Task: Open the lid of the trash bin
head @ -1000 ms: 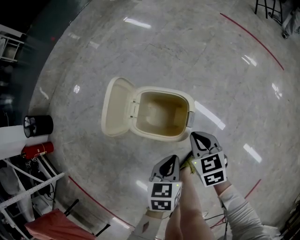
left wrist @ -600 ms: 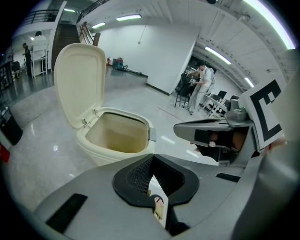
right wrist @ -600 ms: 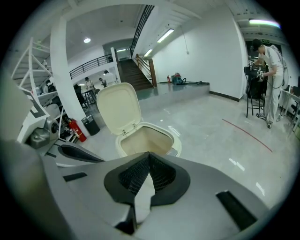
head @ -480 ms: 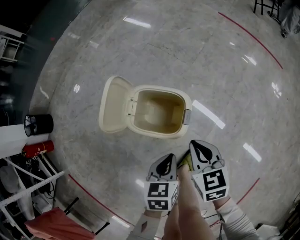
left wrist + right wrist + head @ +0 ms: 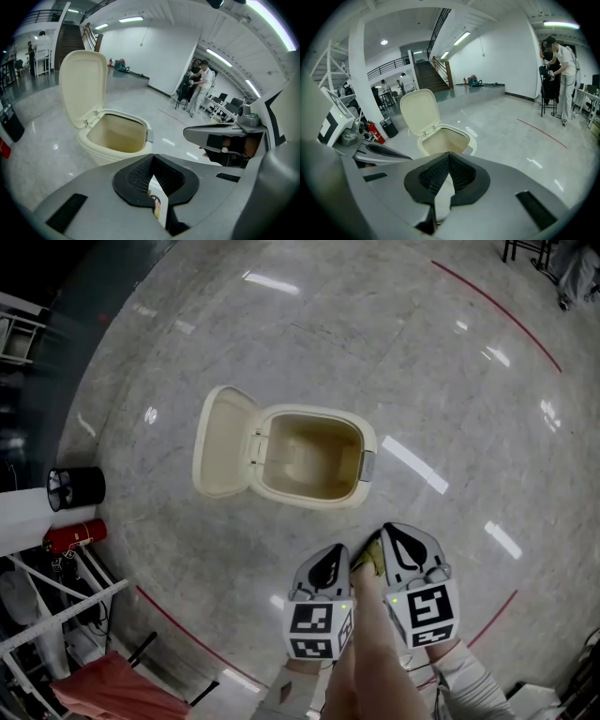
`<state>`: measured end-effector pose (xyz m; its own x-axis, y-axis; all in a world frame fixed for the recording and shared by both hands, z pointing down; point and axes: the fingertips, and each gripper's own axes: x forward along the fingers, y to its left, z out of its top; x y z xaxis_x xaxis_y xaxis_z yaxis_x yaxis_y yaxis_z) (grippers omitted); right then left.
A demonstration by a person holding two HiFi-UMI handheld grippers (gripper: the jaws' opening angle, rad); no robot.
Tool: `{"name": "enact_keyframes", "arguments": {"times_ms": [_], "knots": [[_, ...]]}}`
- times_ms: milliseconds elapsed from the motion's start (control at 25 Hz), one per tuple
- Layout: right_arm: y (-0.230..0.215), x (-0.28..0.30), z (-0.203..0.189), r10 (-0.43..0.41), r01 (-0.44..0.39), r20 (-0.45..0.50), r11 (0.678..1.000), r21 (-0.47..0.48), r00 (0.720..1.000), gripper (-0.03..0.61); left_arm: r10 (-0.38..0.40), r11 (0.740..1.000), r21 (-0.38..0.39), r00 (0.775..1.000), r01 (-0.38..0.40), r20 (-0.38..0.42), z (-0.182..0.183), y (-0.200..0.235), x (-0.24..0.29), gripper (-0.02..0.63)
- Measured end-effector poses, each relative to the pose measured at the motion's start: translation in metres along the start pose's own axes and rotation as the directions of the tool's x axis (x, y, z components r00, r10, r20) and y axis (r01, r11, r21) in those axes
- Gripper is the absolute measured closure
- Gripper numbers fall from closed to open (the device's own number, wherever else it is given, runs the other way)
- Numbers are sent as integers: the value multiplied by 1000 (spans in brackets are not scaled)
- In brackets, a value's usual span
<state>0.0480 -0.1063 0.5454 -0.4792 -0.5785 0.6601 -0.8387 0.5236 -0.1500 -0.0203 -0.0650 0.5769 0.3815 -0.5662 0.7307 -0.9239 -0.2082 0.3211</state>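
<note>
A cream trash bin (image 5: 311,494) stands on the marble floor with its lid (image 5: 222,442) swung fully up and back on the left side, and its inside looks bare. Both gripper views show the same open bin (image 5: 101,151) (image 5: 423,147) and raised lid (image 5: 84,84) (image 5: 419,112) ahead. My left gripper (image 5: 333,554) and right gripper (image 5: 398,535) hover side by side a short way in front of the bin, touching nothing. Each one (image 5: 152,161) (image 5: 449,159) is shut with nothing between its jaws.
A black round bin (image 5: 75,490) and a red fire extinguisher (image 5: 75,538) sit at the left, beside a white metal frame (image 5: 56,610). Red lines (image 5: 497,306) cross the floor. People (image 5: 560,70) stand far off at the right, and a staircase (image 5: 429,77) rises behind.
Both grippers have drawn back from the bin toward me, the right one leaving the bin's front edge. The bin stays open and sits slightly farther up-left in the head view.
</note>
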Motion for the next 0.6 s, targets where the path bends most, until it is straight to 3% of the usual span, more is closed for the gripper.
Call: {"name": "enact_keyframes", "arguments": {"times_ms": [600], "knots": [[2, -6, -1, -10, 10, -10, 1000, 1, 1000, 580, -12, 1000, 8, 1000, 12, 11, 8, -1, -3, 609]]}}
